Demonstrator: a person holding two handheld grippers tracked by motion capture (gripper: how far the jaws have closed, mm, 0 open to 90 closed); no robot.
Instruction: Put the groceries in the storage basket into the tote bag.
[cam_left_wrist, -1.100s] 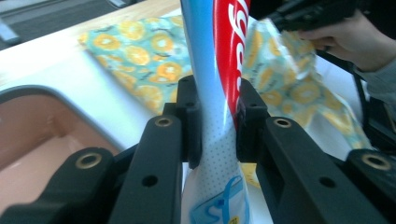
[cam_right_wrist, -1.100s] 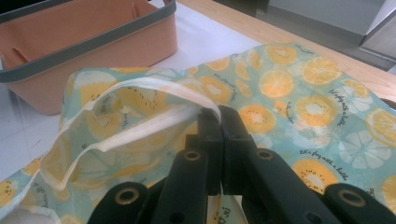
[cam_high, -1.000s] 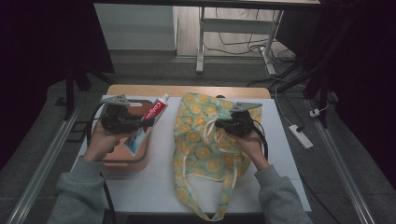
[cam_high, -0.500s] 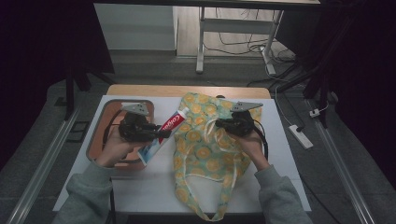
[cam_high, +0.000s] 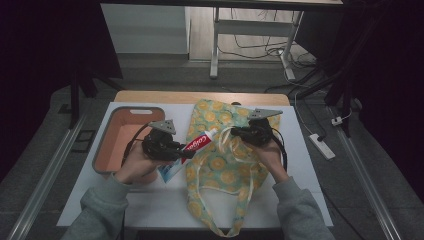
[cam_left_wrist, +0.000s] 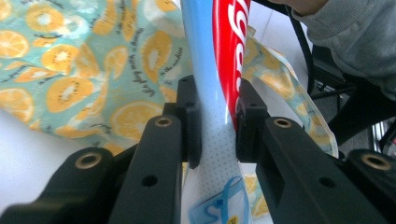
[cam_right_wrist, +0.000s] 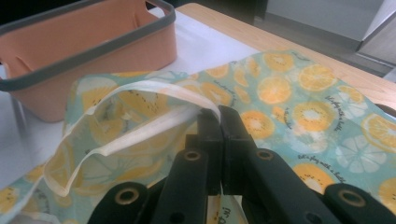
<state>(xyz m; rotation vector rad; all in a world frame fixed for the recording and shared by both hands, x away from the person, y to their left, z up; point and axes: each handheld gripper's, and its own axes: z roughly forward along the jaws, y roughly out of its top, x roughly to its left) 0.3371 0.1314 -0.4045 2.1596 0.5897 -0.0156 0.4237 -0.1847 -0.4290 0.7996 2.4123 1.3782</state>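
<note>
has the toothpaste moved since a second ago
Yes. The left gripper has carried the toothpaste rightward, off the orange basket and onto the edge of the fruit-print bag, its cap now pointing toward the right gripper.

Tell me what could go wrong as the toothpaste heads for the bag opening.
The right gripper pinches only the thin rim of the bag; if the fabric slips, the mouth may close before the toothpaste gets in.

The left gripper clamps the tube near its tail, so the long front end could sag or twist.

The tube's cap could catch the bag's loose handles.
</note>
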